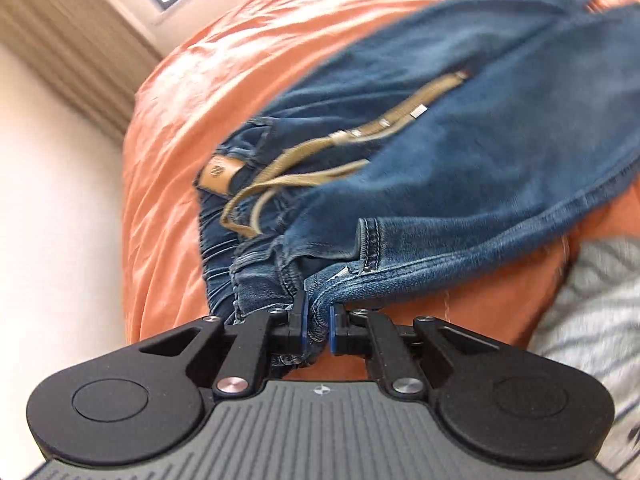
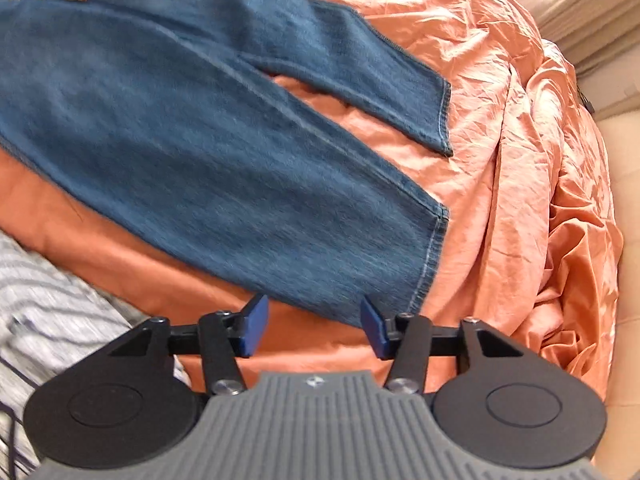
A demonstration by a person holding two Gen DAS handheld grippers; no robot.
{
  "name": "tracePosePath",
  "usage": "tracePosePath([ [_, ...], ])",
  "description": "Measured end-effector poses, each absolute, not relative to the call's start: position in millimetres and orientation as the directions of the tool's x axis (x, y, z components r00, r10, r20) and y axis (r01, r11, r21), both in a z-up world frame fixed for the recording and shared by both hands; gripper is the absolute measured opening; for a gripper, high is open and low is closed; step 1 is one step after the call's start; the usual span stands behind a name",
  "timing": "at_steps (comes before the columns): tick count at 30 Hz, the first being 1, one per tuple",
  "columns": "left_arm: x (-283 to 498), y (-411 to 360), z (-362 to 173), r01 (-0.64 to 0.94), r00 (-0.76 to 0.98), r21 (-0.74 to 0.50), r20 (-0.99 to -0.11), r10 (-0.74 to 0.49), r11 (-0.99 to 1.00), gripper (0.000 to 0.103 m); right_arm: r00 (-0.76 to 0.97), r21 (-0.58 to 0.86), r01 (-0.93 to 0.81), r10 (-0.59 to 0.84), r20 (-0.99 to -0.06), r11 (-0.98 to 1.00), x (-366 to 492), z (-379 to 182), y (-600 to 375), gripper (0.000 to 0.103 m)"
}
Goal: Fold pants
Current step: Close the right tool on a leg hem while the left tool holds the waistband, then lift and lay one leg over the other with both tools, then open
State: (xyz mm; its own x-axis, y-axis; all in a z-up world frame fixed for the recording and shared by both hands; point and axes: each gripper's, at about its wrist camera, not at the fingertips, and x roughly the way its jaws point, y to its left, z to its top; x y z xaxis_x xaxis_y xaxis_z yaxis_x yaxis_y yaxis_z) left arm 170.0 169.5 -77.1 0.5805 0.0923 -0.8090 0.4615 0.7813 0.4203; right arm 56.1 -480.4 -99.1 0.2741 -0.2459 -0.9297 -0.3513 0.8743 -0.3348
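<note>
Blue jeans (image 1: 460, 120) with a tan drawstring (image 1: 304, 160) and a leather patch lie on an orange bed cover (image 1: 224, 60). My left gripper (image 1: 318, 324) is shut on the waistband corner of the jeans, with denim pinched between its blue pads. In the right wrist view the two legs of the jeans (image 2: 168, 128) spread toward the right, hems apart. My right gripper (image 2: 316, 330) is open and empty, just short of the near leg's hem (image 2: 428, 256), above the orange cover (image 2: 520, 120).
A grey striped cloth (image 1: 592, 320) lies beside the bed cover at the near side; it also shows in the right wrist view (image 2: 52, 312). A curtain (image 1: 68, 48) and window stand beyond the bed. The bed edge drops to a pale floor (image 2: 624, 240).
</note>
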Motion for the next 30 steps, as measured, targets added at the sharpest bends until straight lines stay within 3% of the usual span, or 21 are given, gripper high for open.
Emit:
tracePosePath([
  [10, 172.1, 155.1, -69.2, 0.289, 0.606, 0.456, -0.768, 0.208, 0.842, 0.009, 0.385, -0.458, -0.573, -0.270, -0.883, 0.679, 35.4, -176.4, -483.5, 0.037],
  [12, 173.2, 154.4, -68.4, 0.265, 0.601, 0.454, -0.767, 0.222, 0.851, 0.009, 0.440, -0.489, -0.562, -0.259, -0.860, 0.667, 33.5, -177.3, -482.6, 0.023],
  [13, 173.6, 154.3, -67.4, 0.255, 0.600, 0.449, -0.768, 0.224, 0.856, 0.009, 0.466, -0.505, -0.550, -0.257, -0.846, 0.665, 33.0, -175.5, -483.5, 0.006],
  [14, 173.2, 154.7, -66.3, 0.246, 0.601, 0.446, -0.767, 0.226, 0.861, 0.009, 0.492, -0.514, -0.536, -0.247, -0.835, 0.670, 32.0, -170.8, -484.6, 0.001],
  [21, 180.2, 159.6, -52.0, 0.161, 0.629, 0.425, -0.740, 0.240, 0.891, 0.009, 0.613, -0.558, -0.416, -0.232, -0.755, 0.718, 40.0, -118.5, -494.8, 0.000],
  [30, 231.8, 158.6, -6.8, 0.071, 0.693, 0.411, -0.676, 0.252, 0.909, 0.009, 0.735, -0.651, -0.237, -0.306, -0.606, 0.722, 128.2, -55.4, -497.9, 0.000],
])
